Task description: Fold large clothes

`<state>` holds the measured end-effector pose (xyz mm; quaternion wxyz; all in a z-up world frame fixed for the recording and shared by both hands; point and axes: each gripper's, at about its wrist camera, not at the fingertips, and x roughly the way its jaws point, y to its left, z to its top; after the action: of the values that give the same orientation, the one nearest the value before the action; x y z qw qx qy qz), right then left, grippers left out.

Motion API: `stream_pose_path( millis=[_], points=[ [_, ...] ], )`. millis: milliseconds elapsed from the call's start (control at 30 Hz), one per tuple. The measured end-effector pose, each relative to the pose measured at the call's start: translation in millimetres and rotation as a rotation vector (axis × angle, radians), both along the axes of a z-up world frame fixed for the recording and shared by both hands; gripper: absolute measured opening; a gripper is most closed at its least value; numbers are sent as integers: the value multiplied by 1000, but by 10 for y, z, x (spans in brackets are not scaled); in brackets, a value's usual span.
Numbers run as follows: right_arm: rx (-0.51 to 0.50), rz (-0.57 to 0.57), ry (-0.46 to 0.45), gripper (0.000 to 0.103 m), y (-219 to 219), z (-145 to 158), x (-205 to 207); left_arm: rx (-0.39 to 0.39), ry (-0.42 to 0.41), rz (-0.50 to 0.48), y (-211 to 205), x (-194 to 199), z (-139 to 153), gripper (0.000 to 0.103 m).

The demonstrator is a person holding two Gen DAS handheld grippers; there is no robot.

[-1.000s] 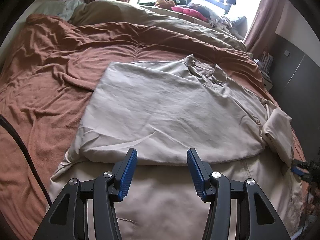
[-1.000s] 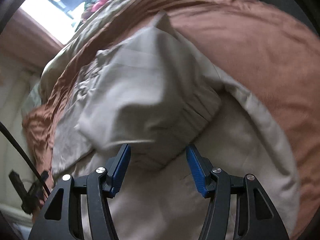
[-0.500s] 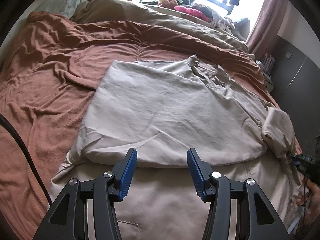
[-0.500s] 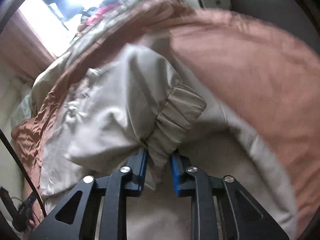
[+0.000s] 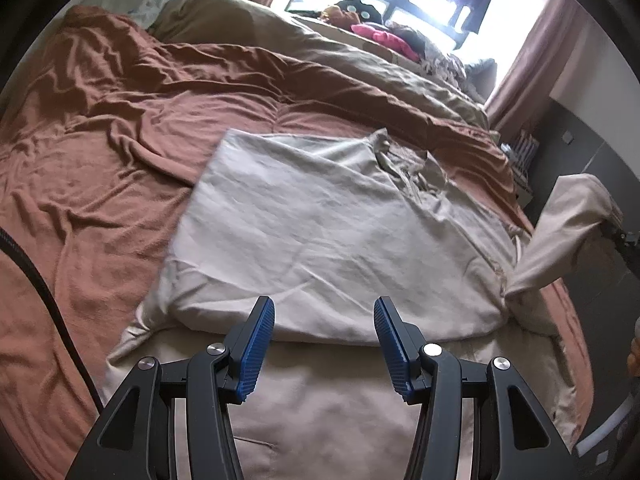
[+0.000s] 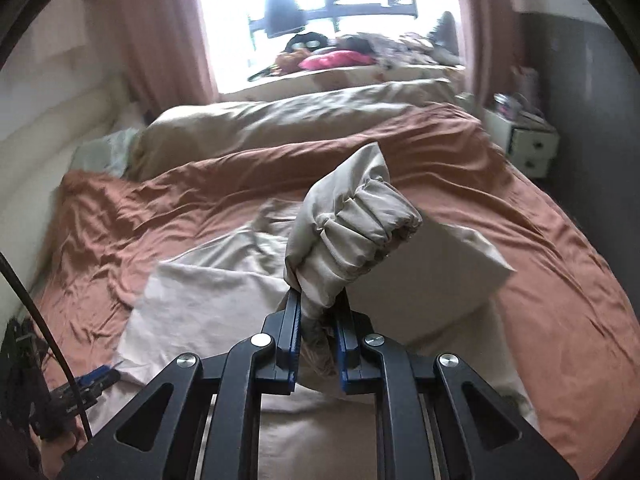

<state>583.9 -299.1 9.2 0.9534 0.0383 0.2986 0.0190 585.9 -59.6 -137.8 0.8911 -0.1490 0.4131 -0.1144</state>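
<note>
A large beige jacket (image 5: 328, 236) lies partly folded on a brown bedspread (image 5: 100, 152). My left gripper (image 5: 324, 344) is open and empty, hovering over the jacket's near fold edge. My right gripper (image 6: 318, 340) is shut on the jacket's sleeve (image 6: 348, 232) near its elastic cuff and holds it lifted above the bed. The lifted sleeve also shows at the right of the left wrist view (image 5: 560, 224). The jacket body (image 6: 200, 300) lies below it in the right wrist view.
A tan duvet (image 5: 340, 64) and a heap of clothes (image 5: 384, 36) lie at the far side under the window. A white bedside drawer unit (image 6: 524, 144) stands at the right. A black cable (image 5: 36, 280) runs along the left. The left gripper shows at lower left (image 6: 92, 380).
My right gripper closed on the sleeve cuff and lifted it up off the bed. The left gripper stayed open and nearly still.
</note>
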Motion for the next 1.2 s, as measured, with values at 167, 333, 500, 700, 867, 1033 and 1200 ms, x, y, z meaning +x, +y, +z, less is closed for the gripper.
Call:
stream_pose_path(
  millis=[167, 333, 500, 700, 867, 1033, 1200],
  points=[
    [-59, 86, 33, 11, 524, -122, 83, -58, 16, 48, 222, 21, -6, 54],
    [-103, 180, 111, 11, 930, -415, 320, -87, 26, 55, 282, 31, -3, 54],
    [-95, 234, 224, 12, 1070, -664, 470, -93, 33, 47, 279, 39, -10, 54],
    [-66, 210, 215, 65, 741, -580, 526, -83, 46, 35, 219, 58, -43, 54],
    [-59, 118, 214, 65, 177, -511, 290, -60, 50, -2, 41, 64, -62, 59],
    [-60, -39, 215, 65, -575, -562, 72, -24, 54, -55, -191, 58, -109, 64],
    [-35, -206, 228, 65, -1258, -620, -73, 50, 46, -111, -499, 59, -192, 64]
  ],
)
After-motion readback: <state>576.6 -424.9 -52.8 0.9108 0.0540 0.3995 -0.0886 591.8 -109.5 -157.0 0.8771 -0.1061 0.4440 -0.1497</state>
